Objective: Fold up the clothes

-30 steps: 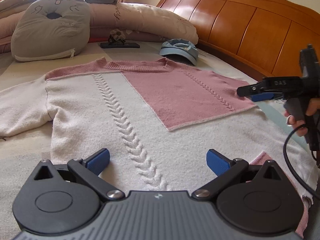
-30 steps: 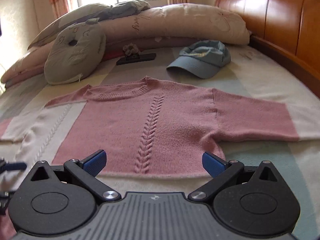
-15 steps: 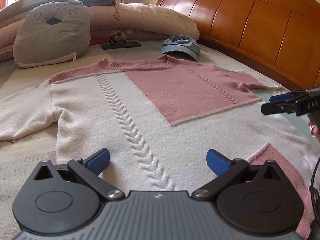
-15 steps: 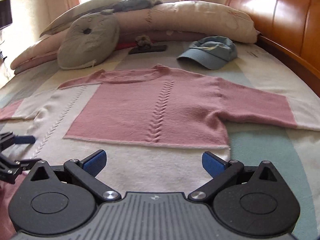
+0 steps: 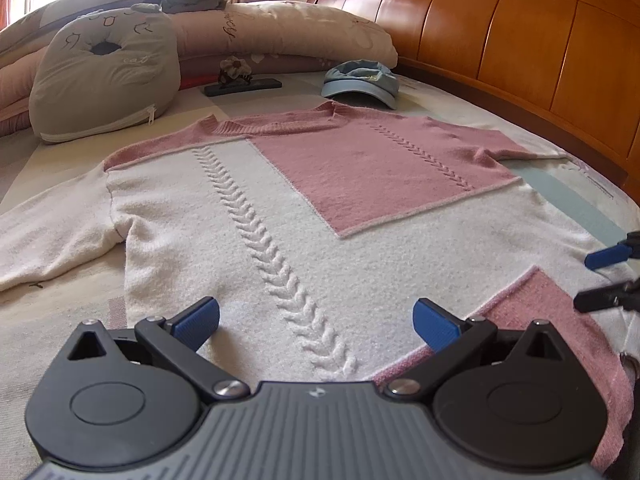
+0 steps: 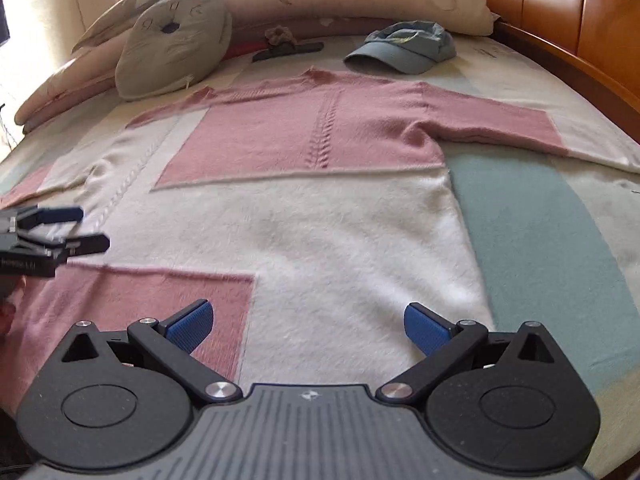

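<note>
A pink and white cable-knit sweater (image 5: 304,216) lies flat on the bed, collar far, hem near; it also shows in the right wrist view (image 6: 320,220). My left gripper (image 5: 316,322) is open and empty just above the hem on the left side, and shows at the left edge of the right wrist view (image 6: 86,226). My right gripper (image 6: 306,326) is open and empty above the hem on the right side; its fingers show at the right edge of the left wrist view (image 5: 600,278).
A blue cap (image 5: 360,82), a grey cushion (image 5: 106,76), a dark clip with a flower (image 5: 242,86) and rolled bedding (image 5: 288,38) lie beyond the collar. A wooden headboard (image 5: 520,48) runs along the right. The striped bedspread (image 6: 540,232) shows right of the sweater.
Both grippers have come down and closer to the sweater's hem. The right gripper has dropped lower in the left wrist view. Both stay open.
</note>
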Available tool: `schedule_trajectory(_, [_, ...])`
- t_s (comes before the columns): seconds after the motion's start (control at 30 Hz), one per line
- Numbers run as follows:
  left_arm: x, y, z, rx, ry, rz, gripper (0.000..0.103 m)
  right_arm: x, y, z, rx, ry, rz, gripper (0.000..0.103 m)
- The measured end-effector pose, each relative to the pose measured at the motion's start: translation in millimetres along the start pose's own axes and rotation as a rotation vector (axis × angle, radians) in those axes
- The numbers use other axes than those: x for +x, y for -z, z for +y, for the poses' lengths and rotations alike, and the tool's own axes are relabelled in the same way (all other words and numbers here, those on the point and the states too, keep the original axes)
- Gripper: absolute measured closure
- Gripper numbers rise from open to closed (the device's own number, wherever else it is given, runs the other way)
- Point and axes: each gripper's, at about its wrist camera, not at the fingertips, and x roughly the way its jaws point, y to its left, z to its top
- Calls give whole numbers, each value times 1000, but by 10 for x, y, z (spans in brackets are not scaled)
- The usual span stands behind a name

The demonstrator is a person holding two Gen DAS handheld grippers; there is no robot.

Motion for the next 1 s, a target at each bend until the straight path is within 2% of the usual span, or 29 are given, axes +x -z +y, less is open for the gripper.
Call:
schedule_trajectory(0.03, [-9, 5, -12, 4, 1, -2, 1, 35, 70, 68, -24, 18, 14, 0])
schedule_trajectory(0.1, [-17, 12, -28, 11, 1, -2, 1, 16, 209, 160, -67, 63, -46, 0])
schedule_trajectory(0.2, [-16, 18, -38, 15, 0, 2, 1, -54, 305, 135, -9, 71, -75, 0])
schedule_trajectory(0.4, [-12, 29, -58, 24, -2, 9, 1, -272, 366, 150, -71, 74, 22, 0])
schedule_trajectory(0.53, [-10, 36, -71, 30, -4, 14, 1, -451, 416, 140, -22, 70, -3, 0])
schedule_trajectory(0.63, [-3, 42, -86, 37, -1, 17, 1, -494, 411, 155, -34, 81, -35, 0])
schedule_trajectory(0.77, [-7, 47, -90, 44, -2, 17, 1, -366, 480, 77, 2, 102, 32, 0])
schedule_trajectory(0.87, [-15, 47, -80, 40, -1, 15, 1, -436, 597, 96, -37, 138, 13, 0])
schedule_trajectory(1.0, [-20, 49, -85, 44, -4, 14, 1, -545, 530, 105, -22, 113, -29, 0])
